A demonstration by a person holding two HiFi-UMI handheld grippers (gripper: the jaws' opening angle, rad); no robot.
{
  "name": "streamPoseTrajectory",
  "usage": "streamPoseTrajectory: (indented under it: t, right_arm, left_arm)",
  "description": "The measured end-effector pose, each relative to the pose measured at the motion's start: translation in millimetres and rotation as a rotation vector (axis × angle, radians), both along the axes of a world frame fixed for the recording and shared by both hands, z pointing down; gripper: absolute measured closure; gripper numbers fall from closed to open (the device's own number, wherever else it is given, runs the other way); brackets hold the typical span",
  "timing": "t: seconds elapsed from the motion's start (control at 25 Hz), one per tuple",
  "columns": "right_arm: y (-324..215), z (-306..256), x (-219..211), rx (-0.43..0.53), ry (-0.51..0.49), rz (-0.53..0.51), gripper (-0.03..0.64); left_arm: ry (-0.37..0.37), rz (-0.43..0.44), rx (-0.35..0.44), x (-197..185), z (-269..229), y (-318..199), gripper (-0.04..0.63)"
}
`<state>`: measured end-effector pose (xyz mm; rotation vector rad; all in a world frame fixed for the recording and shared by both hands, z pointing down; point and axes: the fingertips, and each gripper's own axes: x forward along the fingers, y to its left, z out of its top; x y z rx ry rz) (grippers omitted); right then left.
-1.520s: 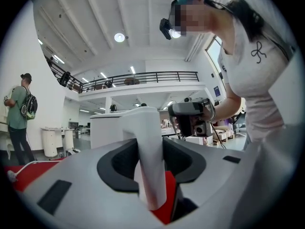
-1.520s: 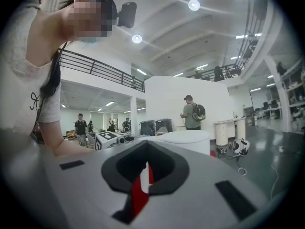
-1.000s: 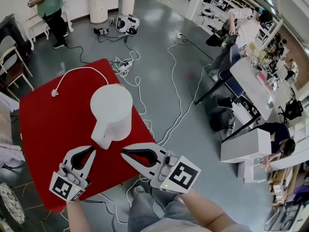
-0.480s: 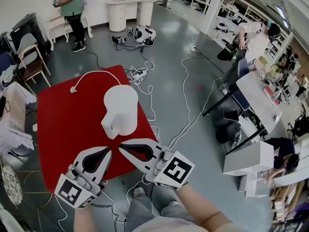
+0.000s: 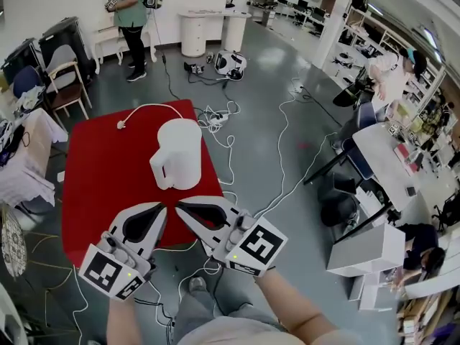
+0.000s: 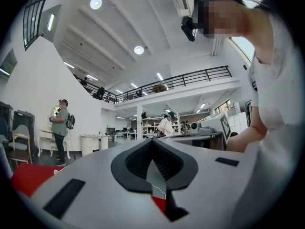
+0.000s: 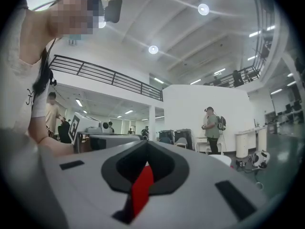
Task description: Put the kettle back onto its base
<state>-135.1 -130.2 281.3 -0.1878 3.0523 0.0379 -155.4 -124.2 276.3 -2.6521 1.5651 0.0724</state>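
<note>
While the head view looks steeply down, a red table (image 5: 93, 185) lies in front of both grippers. The white kettle (image 5: 180, 153) stands upright on it, just beyond their tips and apart from them. Whether a base is under the kettle cannot be told. A white cord (image 5: 147, 106) with a plug curves over the table on the far side of the kettle. Some floor cables (image 5: 215, 118) lie beyond the table's edge, ahead of the right gripper (image 5: 180, 205), and a standing person (image 5: 133, 6) is far ahead. Nothing stands between the tips and the kettle. The left gripper (image 5: 161, 208) is beside the right one, their tips near each other. Each has its jaws together and holds nothing. The kettle's top is closed, so its inside is hidden.

In the left gripper view, the left gripper (image 6: 152, 141) has its jaws meeting at the tip, with nothing in them. Ahead and to its left, the standing person (image 6: 60, 128) is near a white round cabinet (image 6: 90, 144), and a red corner of the table (image 6: 26, 182) shows low at the left.

In the right gripper view, the right gripper (image 7: 145, 146) has its jaws closed tip to tip and empty, with red showing through the slit below the tip. Ahead and to its right are the standing person (image 7: 212, 128) and the cabinet (image 7: 248, 142).
</note>
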Motion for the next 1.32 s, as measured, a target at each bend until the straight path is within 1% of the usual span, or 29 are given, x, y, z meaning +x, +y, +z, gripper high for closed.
streamPoseTrajectory:
  t: [0.2,0.52,0.68,1.32]
  right_arm:
    - [17,-7,19,0.019,0.0,-0.006,0.609]
    - [31,-10,33,0.033,0.018,-0.012,0.611]
    - [33,-11,36,0.033,0.023,-0.013,0.611]
    - [27,-12,28,0.038,0.011,-0.009,0.611]
  left_arm:
    - [0.005,-0.014,-0.018,23,-1,16,0.586]
    - [0.018,-0.014,-0.021,39,-4,30,0.586]
    - [0.025,-0.016,-0.017,41,-7,30,0.586]
    - [0.009,-0.01,-0.024,34,-5,24,0.585]
